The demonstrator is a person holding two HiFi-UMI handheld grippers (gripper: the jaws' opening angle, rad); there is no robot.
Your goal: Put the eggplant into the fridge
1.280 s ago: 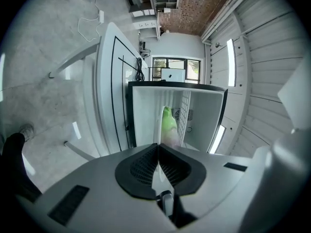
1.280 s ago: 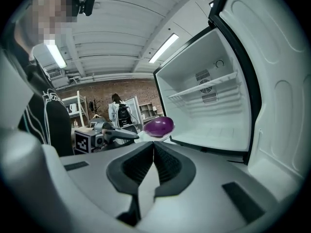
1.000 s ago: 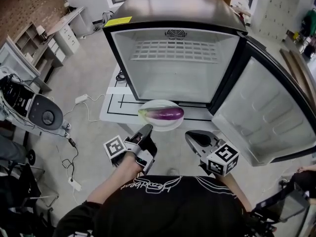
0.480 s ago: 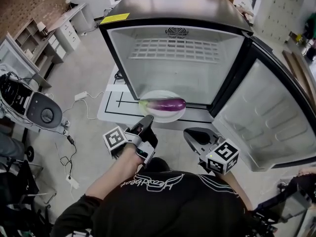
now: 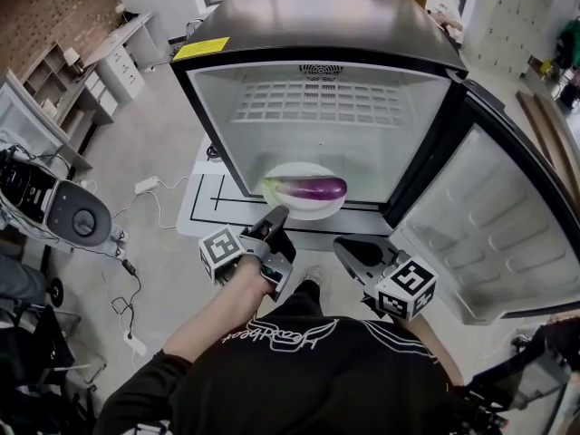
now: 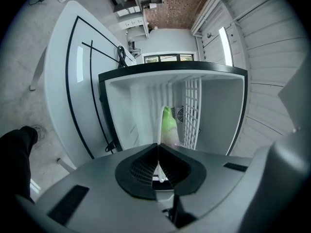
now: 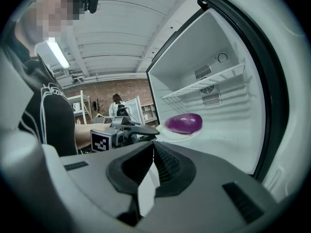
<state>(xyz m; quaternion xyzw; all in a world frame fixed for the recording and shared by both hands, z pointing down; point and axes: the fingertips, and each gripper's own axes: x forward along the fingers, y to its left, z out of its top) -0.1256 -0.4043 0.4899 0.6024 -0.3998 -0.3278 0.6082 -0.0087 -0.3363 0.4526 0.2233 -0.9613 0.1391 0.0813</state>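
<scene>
1. In front of the open fridge (image 5: 317, 16), head view:
   - A white plate (image 5: 304, 210) bears the eggplant (image 5: 308, 188), which is purple, lies crosswise and has its green end to the left.
   - The plate sits low at the mouth of the cabinet, well below the wire shelf (image 5: 317, 102). Whether it touches the fridge floor cannot be told.
   - The left gripper (image 5: 277, 214) is at the plate's near rim.
   - The right gripper (image 5: 349, 247) is near and to the right, apart from the plate.
   - The door (image 5: 489, 216) is swung wide to the right.
2. Left gripper view:
   - The jaws are clamped on the plate's thin white edge (image 6: 159, 130).
   - The eggplant's green end (image 6: 168, 123) shows just beyond the jaws.
   - The cabinet interior lies straight ahead, with the wire shelf (image 6: 193, 110) beside it.
3. Right gripper view:
   - The jaws are pressed together with nothing between them.
   - Farther off, the eggplant (image 7: 183, 123) lies on its plate (image 7: 180, 134) at the cabinet's threshold, under the shelf (image 7: 204, 87).
   - The left gripper (image 7: 146, 129) is at the plate's rim.
4. Step in hand, as judged: carrying plate and eggplant into the lower compartment. The load is at the opening and not yet set down or released.
5. Next move, as judged:
   - Push the plate farther in and keep it level, so the rounded eggplant does not roll off.
   - Lower the plate until it lies flat on the fridge floor.
   - Part the left jaws and draw back clear of the rim.
   - The idle right gripper is placed to deal with the door.
</scene>
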